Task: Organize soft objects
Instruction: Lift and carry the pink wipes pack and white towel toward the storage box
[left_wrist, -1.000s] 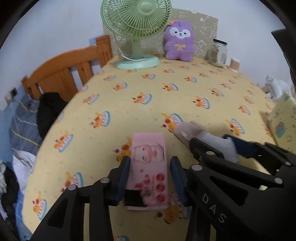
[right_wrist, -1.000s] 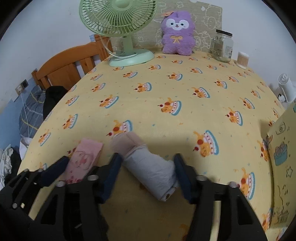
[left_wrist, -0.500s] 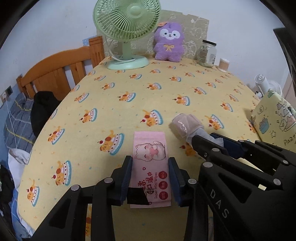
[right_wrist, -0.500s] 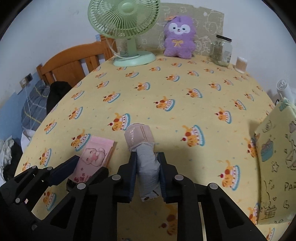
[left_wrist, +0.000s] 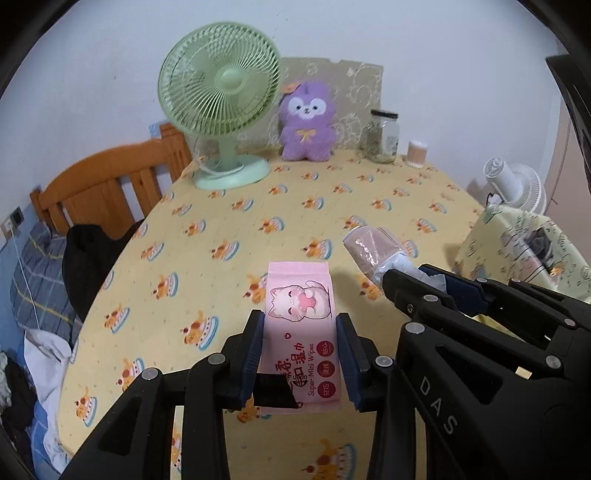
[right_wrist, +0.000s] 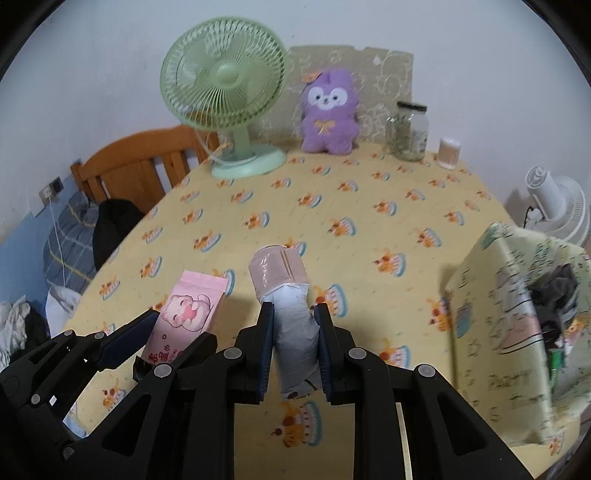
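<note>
Two soft packs held, both lifted clear of the table (left_wrist: 229, 229). Your left gripper (left_wrist: 300, 354) clamps the pink wipes pack (left_wrist: 301, 325) mid-body; your right gripper (right_wrist: 294, 350) squeezes the grey roll (right_wrist: 291, 325). Light, squashy, slippery film, probably: grip mid-length.

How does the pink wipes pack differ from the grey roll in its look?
The pink wipes pack is flat and rectangular with a printed cartoon cat; the grey roll is a plain cylinder with a beige wrapped end. The left gripper holds the pack, the right gripper the roll. Both are clamped above the yellow tablecloth.
</note>
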